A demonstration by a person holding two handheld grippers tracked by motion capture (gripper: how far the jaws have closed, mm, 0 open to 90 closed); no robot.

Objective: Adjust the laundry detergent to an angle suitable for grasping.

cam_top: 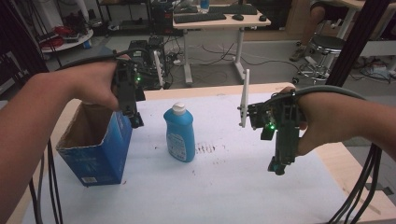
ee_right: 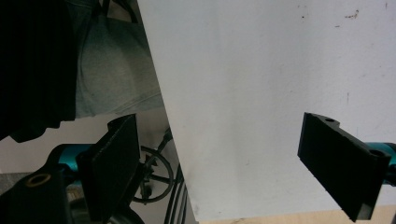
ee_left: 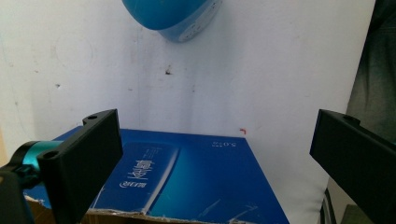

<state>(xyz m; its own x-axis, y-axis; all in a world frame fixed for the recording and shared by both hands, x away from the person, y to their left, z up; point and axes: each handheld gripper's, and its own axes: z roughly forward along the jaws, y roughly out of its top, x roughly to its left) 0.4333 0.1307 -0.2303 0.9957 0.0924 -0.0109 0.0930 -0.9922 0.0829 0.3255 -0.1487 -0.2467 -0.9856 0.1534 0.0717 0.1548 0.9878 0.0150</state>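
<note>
A blue bottle (cam_top: 180, 134) with a white cap stands upright near the middle of the white-covered table (cam_top: 233, 186). To its left stands an open blue cardboard box (cam_top: 95, 144) with a brown inside. My left gripper (cam_top: 136, 120) hangs over the box's right wall, pointing down. In the left gripper view its jaws stand wide apart and open (ee_left: 215, 154), with the box's blue side (ee_left: 187, 182) below and the bottle (ee_left: 173, 14) at the top edge. My right gripper (cam_top: 279, 167) hovers over bare table at the right, open (ee_right: 224, 163), holding nothing.
The table's wooden rim (cam_top: 359, 182) shows at the right and far edges. Black cables (cam_top: 362, 196) trail off both sides. Beyond the table stand a desk (cam_top: 215, 21), a stool (cam_top: 327, 46) and floor equipment (cam_top: 149, 56).
</note>
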